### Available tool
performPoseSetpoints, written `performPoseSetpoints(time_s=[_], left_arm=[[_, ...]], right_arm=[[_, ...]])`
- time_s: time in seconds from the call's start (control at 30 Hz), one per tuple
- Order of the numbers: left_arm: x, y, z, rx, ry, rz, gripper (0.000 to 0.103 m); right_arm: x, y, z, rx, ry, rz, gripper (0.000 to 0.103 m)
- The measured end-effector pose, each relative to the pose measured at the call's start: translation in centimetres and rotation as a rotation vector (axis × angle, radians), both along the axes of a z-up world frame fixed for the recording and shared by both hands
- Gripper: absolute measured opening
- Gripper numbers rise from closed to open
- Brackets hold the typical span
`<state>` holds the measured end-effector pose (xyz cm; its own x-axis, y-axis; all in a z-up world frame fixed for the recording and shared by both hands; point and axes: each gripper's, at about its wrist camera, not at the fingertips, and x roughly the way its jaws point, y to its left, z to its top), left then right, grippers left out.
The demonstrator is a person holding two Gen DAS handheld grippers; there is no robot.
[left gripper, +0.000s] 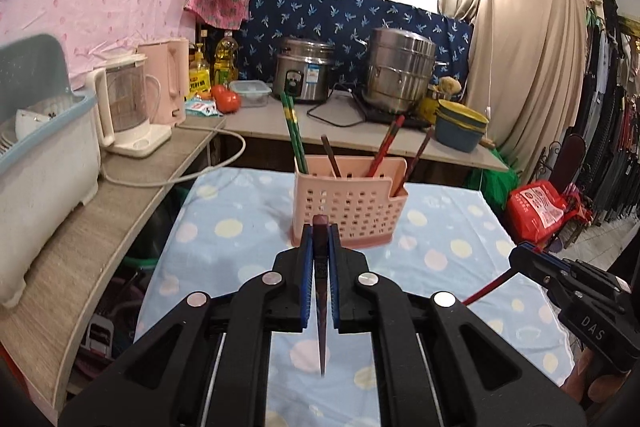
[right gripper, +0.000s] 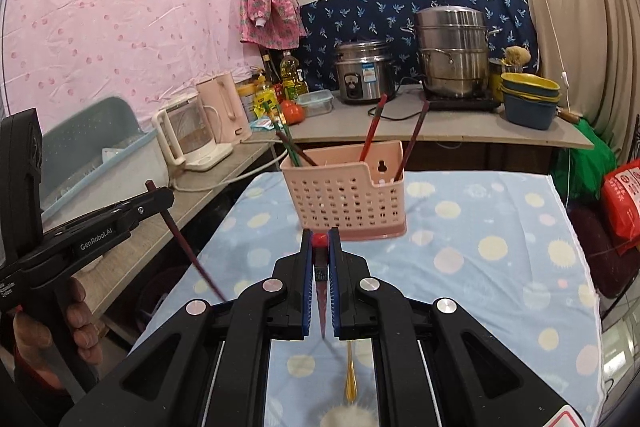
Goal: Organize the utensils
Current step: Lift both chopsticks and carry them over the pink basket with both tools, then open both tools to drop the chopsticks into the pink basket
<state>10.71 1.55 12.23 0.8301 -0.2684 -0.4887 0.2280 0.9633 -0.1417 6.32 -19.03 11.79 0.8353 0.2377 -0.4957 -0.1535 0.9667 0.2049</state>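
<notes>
A pink perforated utensil holder stands on the dotted blue tablecloth. Green chopsticks, a brown one and two reddish ones lean inside it. My left gripper is shut on a dark purple chopstick, held above the cloth just in front of the holder. My right gripper is shut on a red-tipped chopstick, also short of the holder. Each gripper shows in the other's view: the right gripper and the left gripper. A gold utensil lies on the cloth below.
A dish rack, a glass kettle and a pink kettle stand on the left counter. The back counter holds a rice cooker, a steel steamer, stacked bowls and a tomato. A red bag sits right of the table.
</notes>
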Motion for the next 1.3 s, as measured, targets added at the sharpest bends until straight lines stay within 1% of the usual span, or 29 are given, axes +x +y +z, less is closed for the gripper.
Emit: performPoseSetpoints(time_s=[0.17,0.37,0.53,0.63,0.77,0.9,1.03,1.17,1.3], left_arm=[[1.9,-0.2,2.3,-0.002,-0.049,0.008,0.007],[4.9,0.3,6.8,-0.018,-0.138,0.034,0.007],[7.9,0.3,10.4,-0.011,-0.212,0.066,0.007],[9.5,0.1,12.4,-0.026,-0.252,0.075,0.007],[11.7,-0.3,14.1,-0.036,-0.286,0.087,0.007],[13.7,-0.9,14.1,-0.029,-0.298,0.091,0.007],[15.9,-1.4,12.7,-0.022,-0.285,0.096,0.007],[18.0,-1.5,10.6,-0.042,-0.222,0.092,0.007],[18.7,-1.3,8.7,-0.049,-0.183,0.087,0.007]], right_arm=[[2.5,-0.4,2.5,0.021,-0.039,0.008,0.007],[6.1,-1.6,6.9,0.044,-0.122,-0.010,0.007],[10.3,-2.6,10.5,0.057,-0.180,-0.042,0.007],[12.5,-2.7,12.1,0.049,-0.211,-0.059,0.007],[15.4,-2.7,13.4,0.057,-0.232,-0.076,0.007],[18.2,-2.3,13.3,0.050,-0.247,-0.092,0.007],[20.6,-1.9,12.3,0.039,-0.243,-0.099,0.007],[22.4,-1.3,10.6,0.022,-0.209,-0.086,0.007],[23.3,-0.4,7.9,-0.001,-0.160,-0.058,0.007]])
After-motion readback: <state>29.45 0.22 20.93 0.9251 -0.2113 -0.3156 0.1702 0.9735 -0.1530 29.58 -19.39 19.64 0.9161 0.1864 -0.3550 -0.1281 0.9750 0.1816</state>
